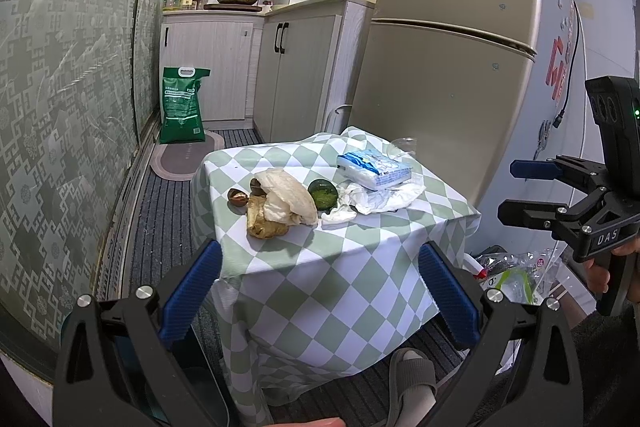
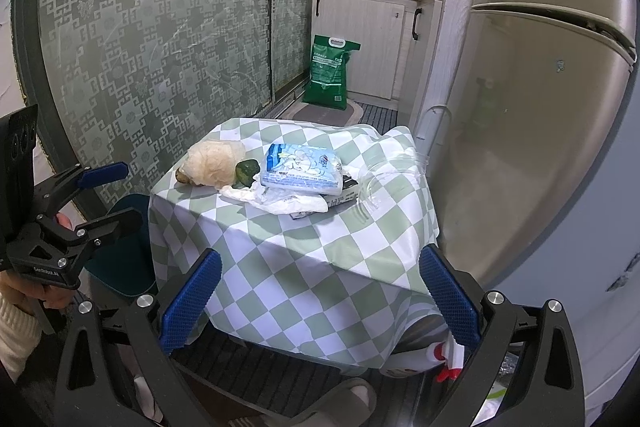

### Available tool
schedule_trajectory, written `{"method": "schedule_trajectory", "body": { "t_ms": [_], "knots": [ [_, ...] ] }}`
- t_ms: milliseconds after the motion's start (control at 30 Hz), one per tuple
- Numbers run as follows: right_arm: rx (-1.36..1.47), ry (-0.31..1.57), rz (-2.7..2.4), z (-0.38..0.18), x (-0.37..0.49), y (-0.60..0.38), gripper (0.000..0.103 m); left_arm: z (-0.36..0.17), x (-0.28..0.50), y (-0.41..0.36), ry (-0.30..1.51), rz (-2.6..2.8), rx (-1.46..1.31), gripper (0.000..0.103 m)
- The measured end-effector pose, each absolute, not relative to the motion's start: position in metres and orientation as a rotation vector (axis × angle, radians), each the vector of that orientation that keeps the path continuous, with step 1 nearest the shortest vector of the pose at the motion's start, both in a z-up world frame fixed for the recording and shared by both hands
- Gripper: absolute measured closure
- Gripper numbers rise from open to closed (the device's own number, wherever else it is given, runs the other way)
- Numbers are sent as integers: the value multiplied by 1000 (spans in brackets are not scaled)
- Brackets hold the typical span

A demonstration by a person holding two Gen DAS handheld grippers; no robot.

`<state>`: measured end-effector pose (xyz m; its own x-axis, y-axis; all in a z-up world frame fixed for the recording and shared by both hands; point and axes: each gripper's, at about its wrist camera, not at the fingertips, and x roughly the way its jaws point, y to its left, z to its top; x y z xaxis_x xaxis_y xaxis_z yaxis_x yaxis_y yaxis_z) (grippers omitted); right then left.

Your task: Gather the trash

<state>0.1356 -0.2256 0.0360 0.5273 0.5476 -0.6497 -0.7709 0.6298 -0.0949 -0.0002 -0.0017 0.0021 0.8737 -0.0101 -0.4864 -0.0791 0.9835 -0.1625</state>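
Kitchen floor space is dominated by a tall fridge (image 1: pixel 452 39), which we take as our landmark. Just beside the fridge, on its door side, we see a small table under a green-and-white checked cloth (image 1: pixel 320 267). Well beyond the fridge, against the far cabinets, a green sack (image 1: pixel 181 105) stands upright on the floor.

On the cloth we find the trash. Nearest the fridge lies a clear plastic cup (image 2: pixel 394 173) on its side. Next comes a blue-and-white tissue pack (image 1: pixel 374 169), resting on crumpled white plastic (image 1: pixel 380 197). Farther from the fridge sits a green fruit half (image 1: pixel 322 193), then a pale crumpled bag (image 1: pixel 286 197) touching brown peelings (image 1: pixel 262 221). Farthest from the fridge we see two small brown shell pieces (image 1: pixel 237 195).

Both tools hover short of the table. We show the left gripper (image 1: pixel 320 291) with jaws wide apart and empty. We show the right gripper (image 2: pixel 320 295) likewise spread, holding nothing.
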Motion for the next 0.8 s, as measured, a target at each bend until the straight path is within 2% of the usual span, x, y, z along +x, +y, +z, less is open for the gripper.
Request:
{"method": "schedule_trajectory", "body": {
  "t_ms": [800],
  "knots": [
    [-403,622,813,35,135,-224,3,1,0,-4,508,38,-179,3]
  ]
}}
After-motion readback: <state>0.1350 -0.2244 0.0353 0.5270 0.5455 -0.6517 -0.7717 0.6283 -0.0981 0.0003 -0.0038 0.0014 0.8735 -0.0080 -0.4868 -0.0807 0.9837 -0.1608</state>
